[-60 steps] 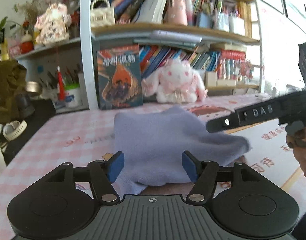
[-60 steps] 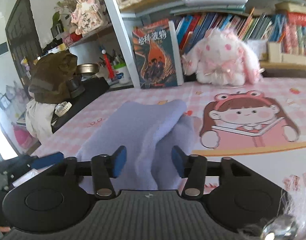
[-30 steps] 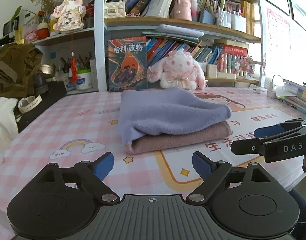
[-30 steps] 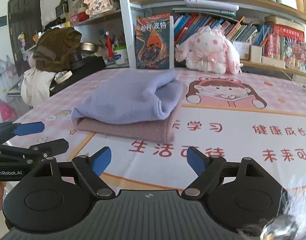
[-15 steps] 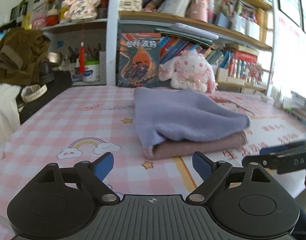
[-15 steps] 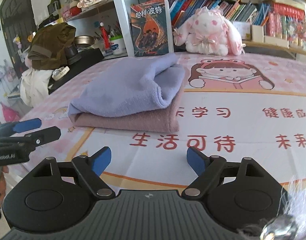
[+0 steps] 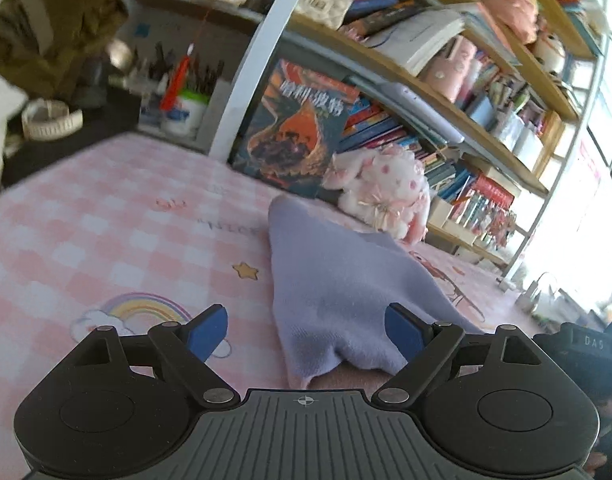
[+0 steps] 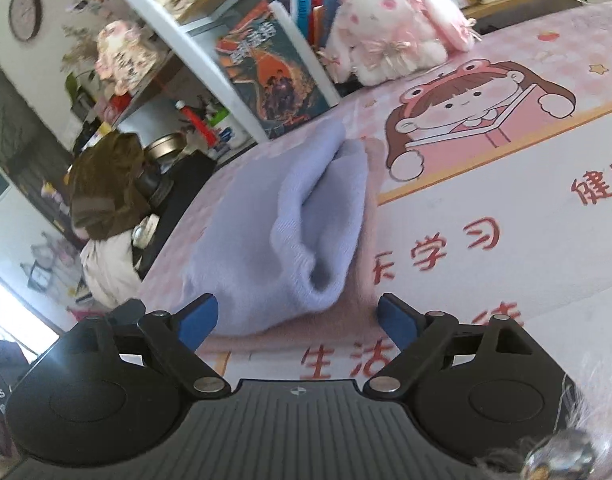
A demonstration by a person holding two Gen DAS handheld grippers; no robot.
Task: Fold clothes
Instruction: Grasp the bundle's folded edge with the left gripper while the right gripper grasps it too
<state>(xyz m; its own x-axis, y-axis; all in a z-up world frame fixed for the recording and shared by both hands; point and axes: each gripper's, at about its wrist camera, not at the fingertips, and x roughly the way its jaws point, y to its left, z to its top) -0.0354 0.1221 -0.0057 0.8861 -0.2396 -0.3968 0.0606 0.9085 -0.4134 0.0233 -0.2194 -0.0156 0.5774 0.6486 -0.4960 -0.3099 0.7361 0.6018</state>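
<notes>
Our left gripper (image 7: 306, 330) has its blue pads spread wide with nothing held, the near corner of the folded lavender garment (image 7: 338, 280) lying between them, and our right gripper (image 8: 296, 318) is just as wide apart and empty around the garment's open, layered end (image 8: 290, 232). The lavender piece rests on a folded pink garment (image 8: 338, 324), both on the pink checkered table mat (image 7: 106, 232). Beyond them a plush bunny (image 7: 382, 188) and an upright book (image 7: 298, 128) stand against the bookshelf (image 7: 446, 80).
</notes>
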